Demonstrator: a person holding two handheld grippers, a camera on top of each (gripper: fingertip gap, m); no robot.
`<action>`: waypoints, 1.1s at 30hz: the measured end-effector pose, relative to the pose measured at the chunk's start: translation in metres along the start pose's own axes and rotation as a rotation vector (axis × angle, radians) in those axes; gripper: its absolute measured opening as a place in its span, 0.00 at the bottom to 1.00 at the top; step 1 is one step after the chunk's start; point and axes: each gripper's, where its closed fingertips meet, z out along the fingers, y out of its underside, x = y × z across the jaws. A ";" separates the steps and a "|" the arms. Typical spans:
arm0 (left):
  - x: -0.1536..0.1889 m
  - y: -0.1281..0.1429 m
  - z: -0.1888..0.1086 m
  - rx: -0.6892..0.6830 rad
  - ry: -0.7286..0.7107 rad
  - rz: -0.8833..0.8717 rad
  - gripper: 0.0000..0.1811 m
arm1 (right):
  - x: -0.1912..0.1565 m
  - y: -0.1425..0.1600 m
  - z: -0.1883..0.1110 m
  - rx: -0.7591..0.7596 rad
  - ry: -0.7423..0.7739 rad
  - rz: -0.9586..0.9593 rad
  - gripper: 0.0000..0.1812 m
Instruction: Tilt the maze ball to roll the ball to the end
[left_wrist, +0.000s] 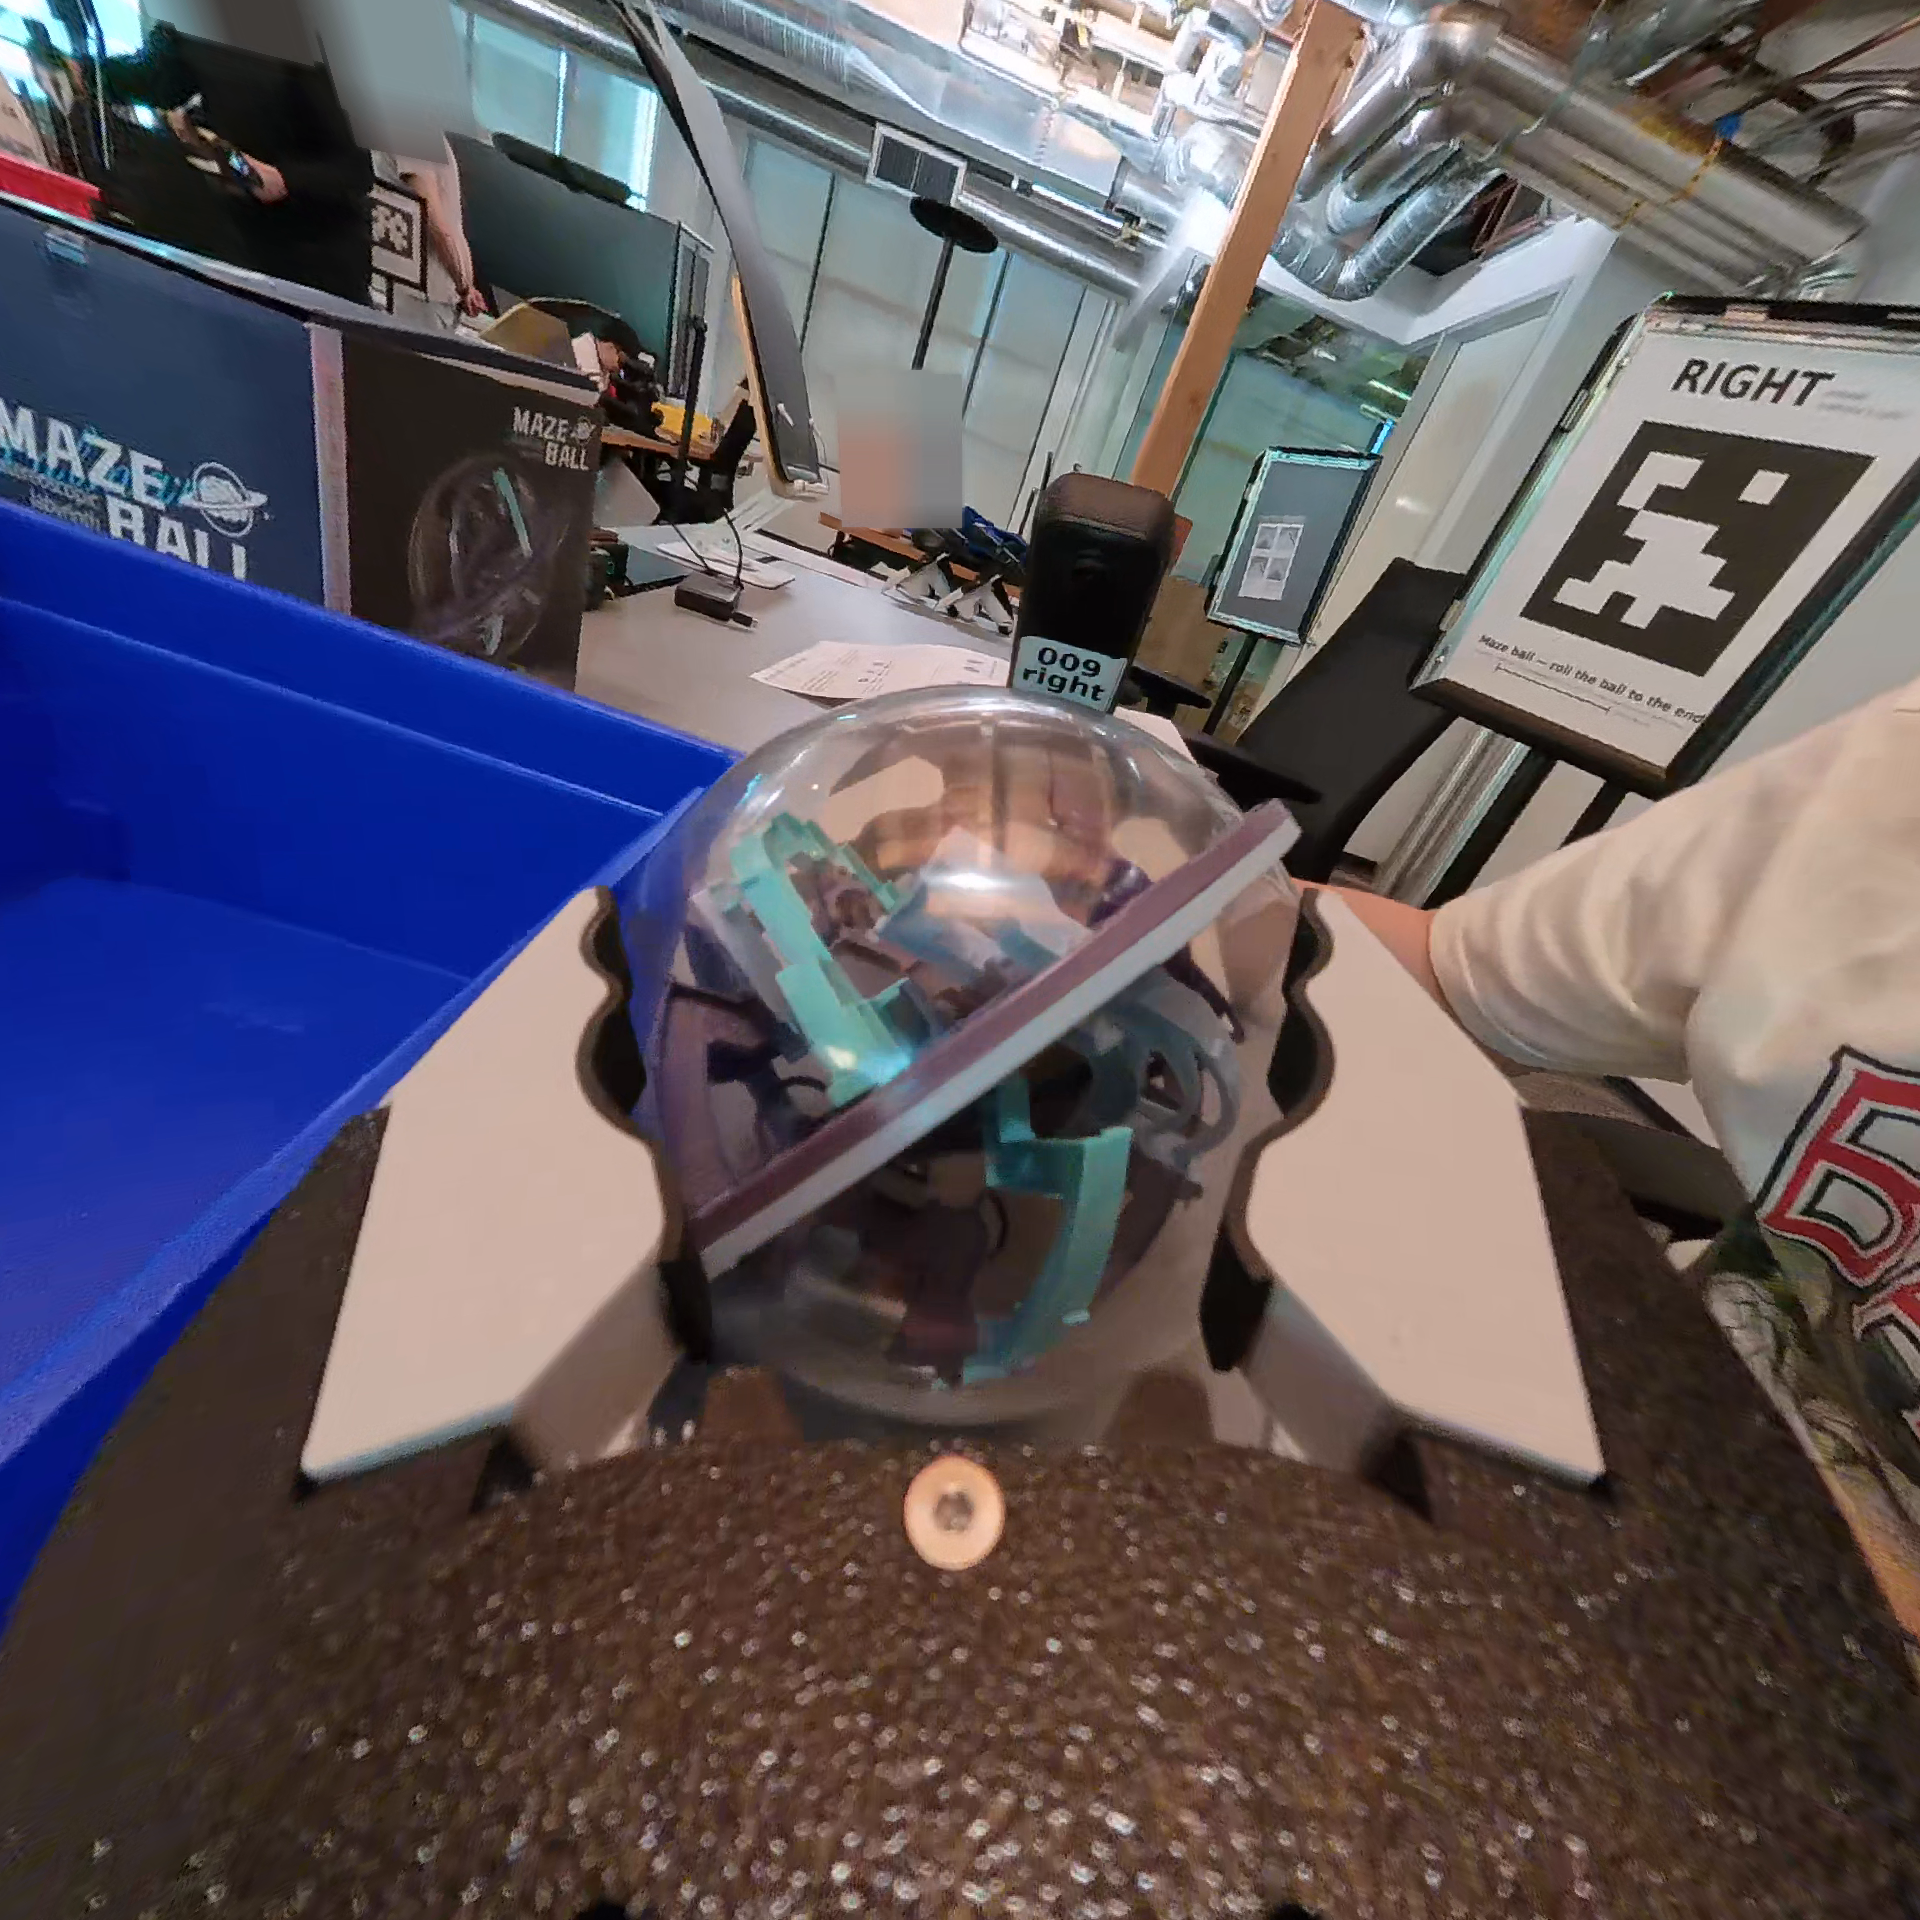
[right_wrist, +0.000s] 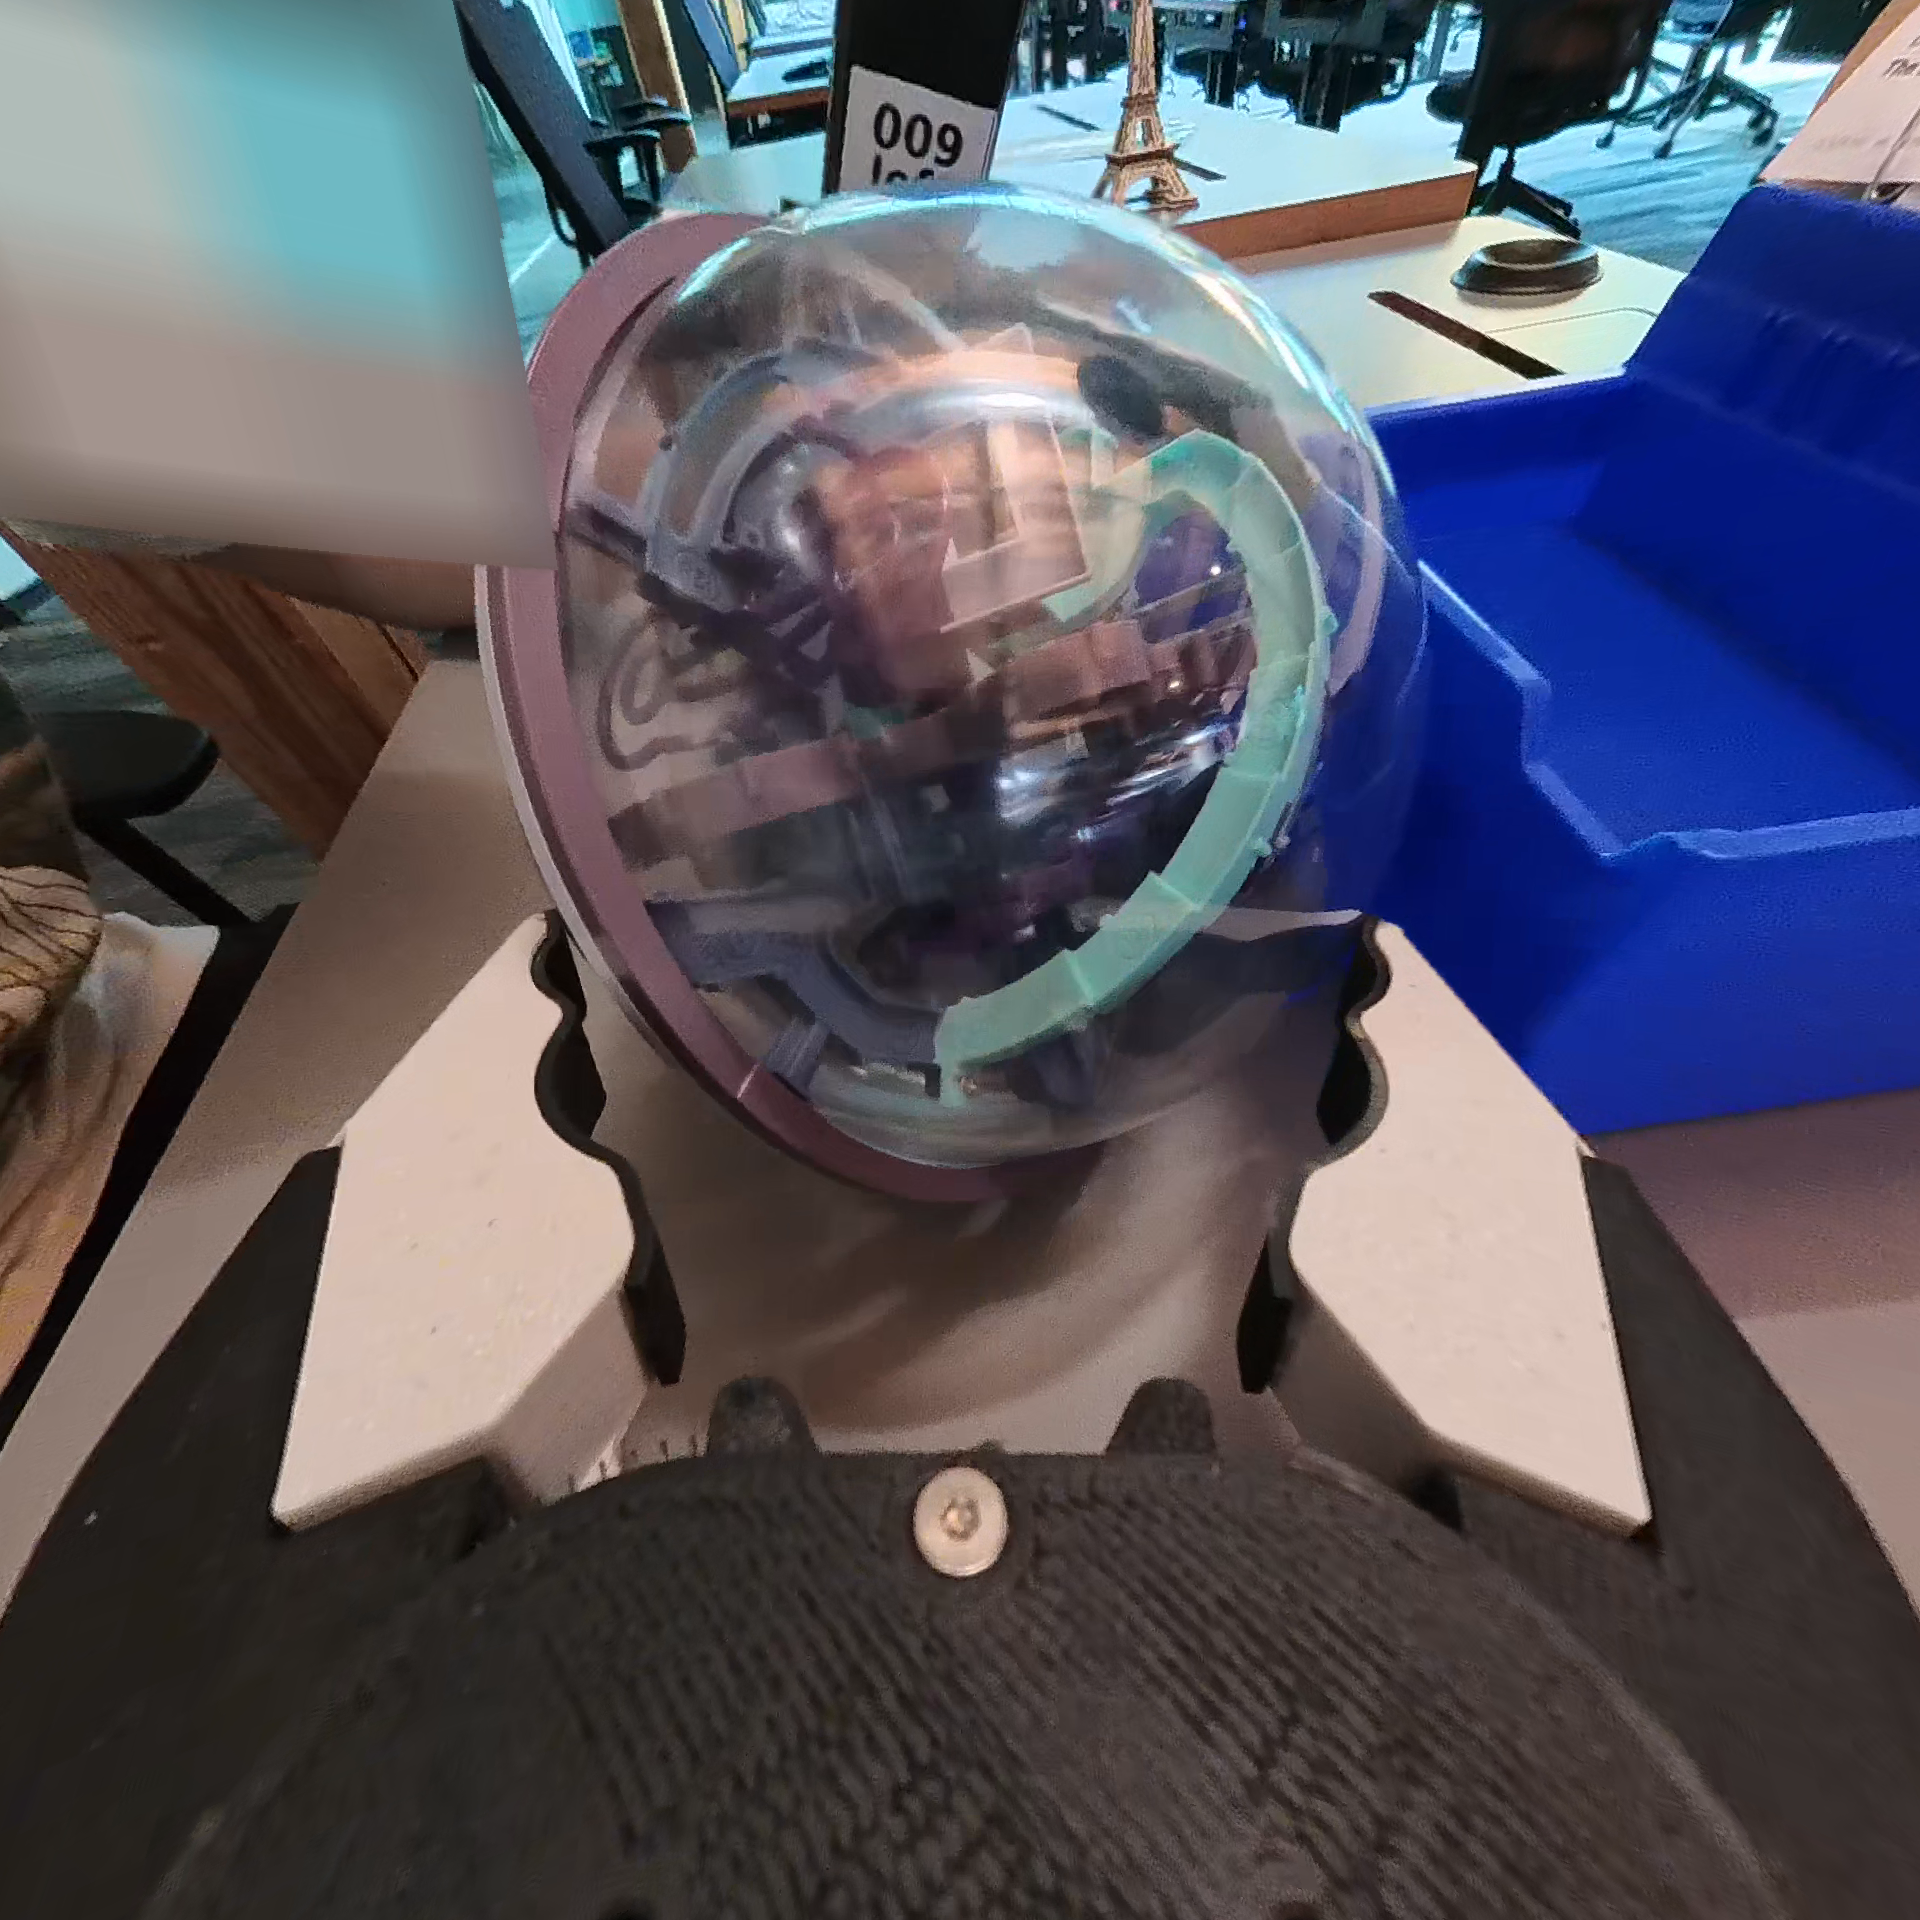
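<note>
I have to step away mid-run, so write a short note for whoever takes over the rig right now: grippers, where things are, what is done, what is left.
Left gripper: shut on the maze ball, fingers on either side of the clear sphere.
Right gripper: its fingers flank the ball from the opposite side; contact cannot be confirmed.
Maze ball: held up off the table, purple ring tilted diagonally. Blue bin sits beside it, the maze ball's box behind the bin.
Done: ball picked up, tilting under way.
Left: the small inner ball is not visible, so locate it, then roll it to the end.
</note>
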 end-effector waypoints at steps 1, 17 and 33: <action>0.000 0.000 0.000 0.008 0.002 0.001 0.67 | 0.000 -0.001 -0.001 0.007 -0.006 0.007 0.77; 0.004 0.006 -0.005 0.051 0.010 0.089 0.70 | -0.001 0.001 0.000 -0.005 -0.070 0.074 0.76; 0.002 0.010 -0.015 0.045 -0.024 0.074 0.71 | -0.001 0.001 0.003 -0.009 -0.058 0.105 0.75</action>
